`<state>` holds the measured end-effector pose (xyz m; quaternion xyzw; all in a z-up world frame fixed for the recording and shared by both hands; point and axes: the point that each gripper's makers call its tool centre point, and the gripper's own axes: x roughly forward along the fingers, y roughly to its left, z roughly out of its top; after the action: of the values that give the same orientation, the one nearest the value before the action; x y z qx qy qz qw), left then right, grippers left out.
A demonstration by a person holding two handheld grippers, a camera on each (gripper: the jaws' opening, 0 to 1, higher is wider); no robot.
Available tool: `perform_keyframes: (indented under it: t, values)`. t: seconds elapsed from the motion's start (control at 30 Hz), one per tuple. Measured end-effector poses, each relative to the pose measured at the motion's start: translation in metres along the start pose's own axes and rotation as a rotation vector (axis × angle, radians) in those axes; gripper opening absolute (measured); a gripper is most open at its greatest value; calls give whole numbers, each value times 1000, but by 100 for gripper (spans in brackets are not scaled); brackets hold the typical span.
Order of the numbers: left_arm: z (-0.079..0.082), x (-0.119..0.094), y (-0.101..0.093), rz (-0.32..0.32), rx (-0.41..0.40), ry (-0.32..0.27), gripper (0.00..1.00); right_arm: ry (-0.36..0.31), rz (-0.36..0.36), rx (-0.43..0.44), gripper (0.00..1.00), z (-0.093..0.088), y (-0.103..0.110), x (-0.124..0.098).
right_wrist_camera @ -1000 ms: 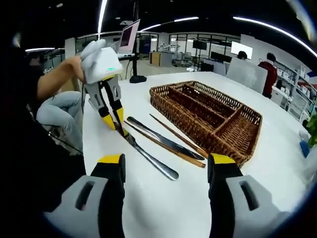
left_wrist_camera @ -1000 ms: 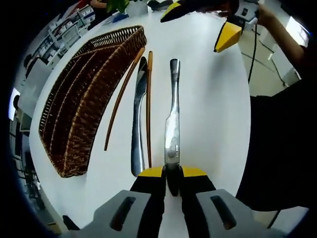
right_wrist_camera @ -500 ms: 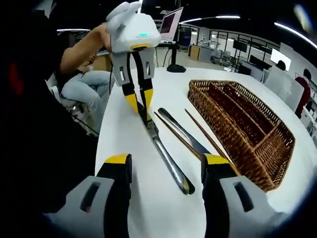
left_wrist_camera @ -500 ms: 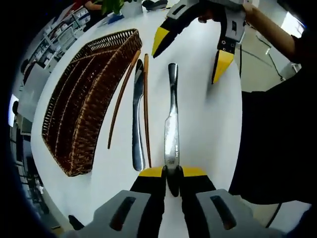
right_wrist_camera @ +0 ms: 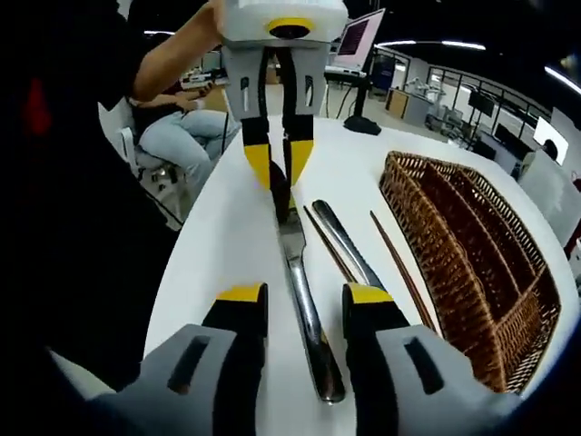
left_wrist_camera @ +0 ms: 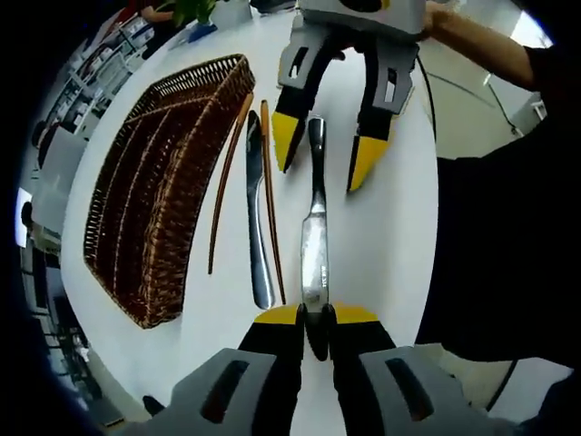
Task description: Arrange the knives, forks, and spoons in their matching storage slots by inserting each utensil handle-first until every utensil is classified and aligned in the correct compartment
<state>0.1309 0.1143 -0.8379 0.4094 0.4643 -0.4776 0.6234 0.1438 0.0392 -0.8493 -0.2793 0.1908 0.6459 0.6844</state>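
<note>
On the white bench (left_wrist_camera: 390, 209), a steel knife (left_wrist_camera: 315, 238) lies flat, one end pinched between the pressed-together fingers of the left gripper (left_wrist_camera: 314, 317) while the right gripper (right_wrist_camera: 305, 304) straddles the other end with its fingers spread to either side, not yet touching. Beside the knife lie a second knife (left_wrist_camera: 257, 218) and two brown chopsticks (left_wrist_camera: 269, 195), and beyond them the wicker cutlery basket (left_wrist_camera: 154, 177) stands well apart. Judged risk: with both grippers on one thin, slick knife, an off-centre closure could swivel it into the neighbouring pieces or let it slip during a hand-over.
</note>
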Motion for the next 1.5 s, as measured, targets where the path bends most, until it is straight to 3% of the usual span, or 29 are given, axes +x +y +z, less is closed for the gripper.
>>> perform_keyframes:
  t: [0.13, 0.3, 0.4, 0.7, 0.97, 1.07, 1.17, 1.3, 1.5]
  values:
    - [1, -1, -1, -8, 10, 8, 9, -3, 49, -55, 25, 1, 3, 6]
    - [1, -2, 0, -6, 19, 22, 9, -9, 99, -94, 13, 2, 10, 11]
    - [1, -3, -1, -8, 24, 24, 9, -2, 119, -115, 12, 2, 14, 13]
    - [0, -5, -4, -18, 30, 33, 10, -5, 111, -200, 7, 0, 13, 15]
    - [2, -10, -8, -27, 39, -10, 11, -3, 111, -164, 6, 4, 17, 10]
    - [8, -11, -10, -33, 33, -60, 14, -6, 110, -159, 6, 9, 20, 7]
    - [20, -14, -18, -54, 15, -167, 21, -13, 99, -139, 6, 17, 22, 3]
    - [23, -17, -16, -30, 28, -238, 30, 15, 91, -160, 6, 17, 24, 2]
    - [36, -38, -11, 18, -72, -465, 33, 24, 79, -136, 6, 19, 22, -2]
